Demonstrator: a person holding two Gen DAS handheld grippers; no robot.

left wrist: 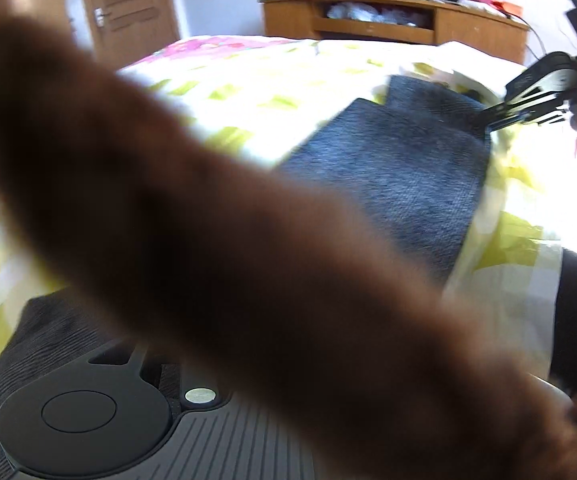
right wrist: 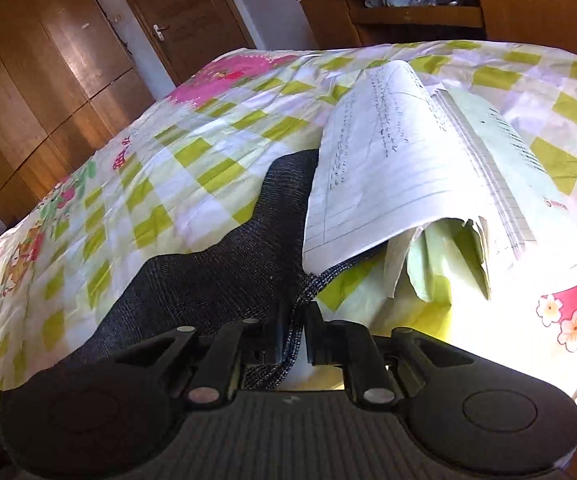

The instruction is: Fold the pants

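Nearest the right wrist camera, the right tongs (right wrist: 291, 334) were clamped on a hem or edge of the dark denim pants (right wrist: 216, 276), the cloth bunched into a narrow strip between the two fingers. From there the pants ran away across the bed (right wrist: 136, 168), which wore a yellow-green checked cover with pink flowers. Just beyond the grip, an open lined notebook (right wrist: 400, 184) lay curled over the far part of the denim, with crumpled green paper beneath it. In the left wrist view a blurred brown furry shape (left wrist: 216, 248), perhaps a sleeve, though I could not tell, crossed most of the frame and hid the left tongs, so whether they were apart or together could not be told; dark cloth showed beside their base. Past that blur the pants (left wrist: 400, 168) lay flat on the bed, and the right tongs (left wrist: 500, 114) met the cloth at its far right edge. To do this fold well, I judged that the held edge should be lifted low and carried over evenly, keeping the denim taut so no crease formed, and drawn clear of the notebook first, since the paper sitting on the cloth could drag or tear. Farthest off stood a wooden cabinet (right wrist: 448, 4) and doors (right wrist: 176, 12).
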